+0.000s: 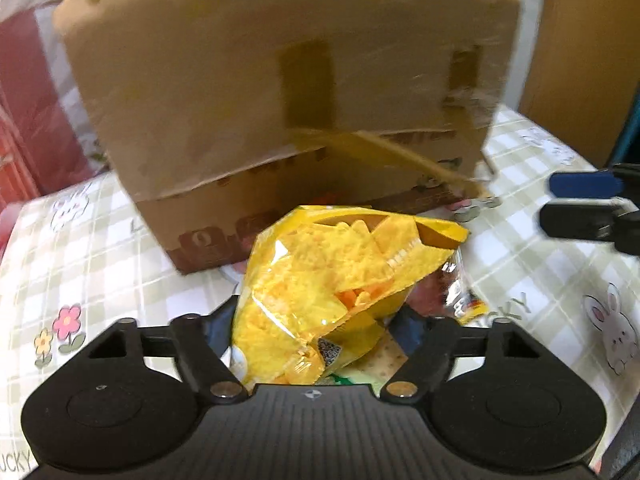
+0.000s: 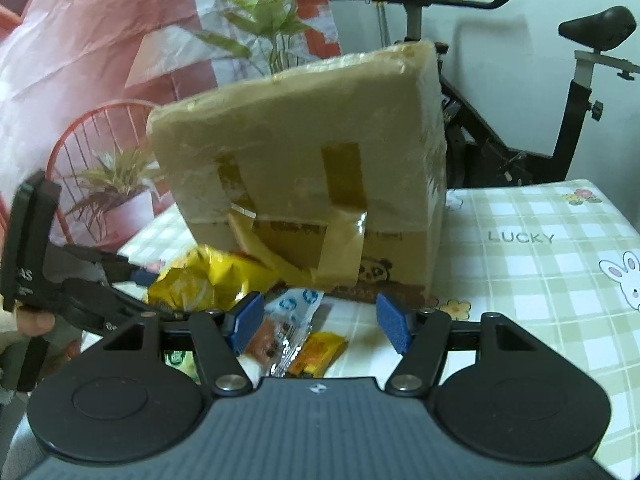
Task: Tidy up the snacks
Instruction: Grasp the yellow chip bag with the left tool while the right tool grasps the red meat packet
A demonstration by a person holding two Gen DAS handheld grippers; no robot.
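Yellow chip bag (image 1: 328, 292) sits clamped in the left gripper (image 1: 316, 320), hiding its fingertips, before the taped cardboard box (image 1: 288, 92); right gripper (image 2: 320, 326) gapes over small wrapped snacks (image 2: 296, 344), labels unreadable.

Soft indoor light, motion-blurred cardboard box (image 1: 288, 92), fisheye-bowed edges.

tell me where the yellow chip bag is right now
The chip bag sits between the left gripper's fingers, just in front of the cardboard box. From the right wrist it shows low on the left, beside the box's base.
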